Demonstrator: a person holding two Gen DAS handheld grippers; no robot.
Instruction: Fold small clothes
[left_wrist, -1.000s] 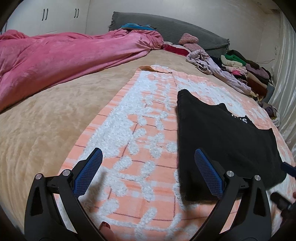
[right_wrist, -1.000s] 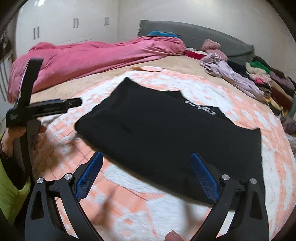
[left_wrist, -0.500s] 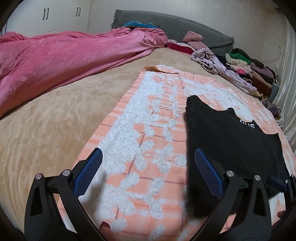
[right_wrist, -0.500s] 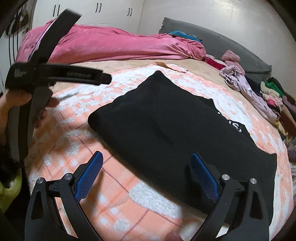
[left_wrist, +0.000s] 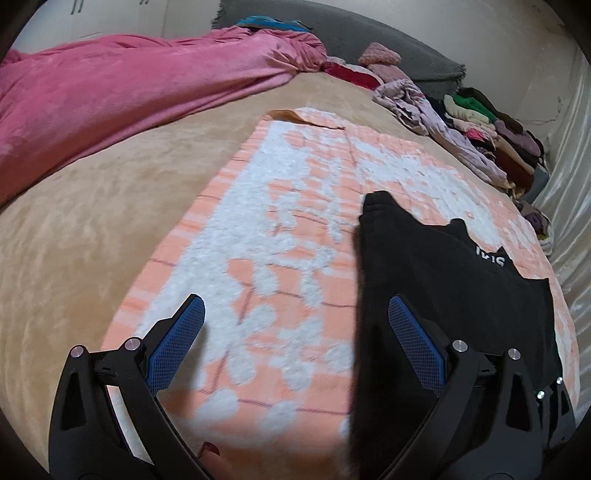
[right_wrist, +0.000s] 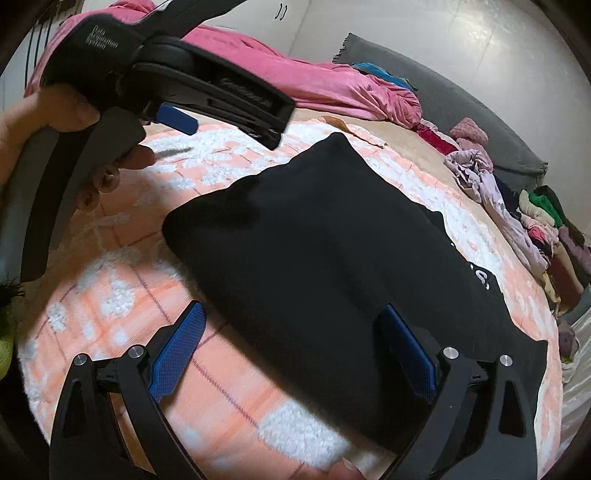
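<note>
A black garment (left_wrist: 454, 280) (right_wrist: 332, 254) with white lettering near its far edge lies flat on an orange-and-white patterned blanket (left_wrist: 280, 229) (right_wrist: 122, 295). My left gripper (left_wrist: 295, 343) is open, low over the blanket, its right finger at the garment's near left edge. My right gripper (right_wrist: 291, 350) is open too, hovering over the garment's near edge with nothing between its fingers. In the right wrist view, the left gripper's body (right_wrist: 177, 70) fills the upper left, held by a hand (right_wrist: 59, 110).
A pink duvet (left_wrist: 122, 88) lies bunched along the far left of the tan bed (left_wrist: 74, 229). A heap of mixed clothes (left_wrist: 476, 122) sits at the far right by a grey pillow (left_wrist: 406, 51). A pale curtain (left_wrist: 569, 206) hangs at the right.
Both grippers have moved lower and closer to the black garment. The left gripper now looms much larger in the right wrist view. Both stay open.
</note>
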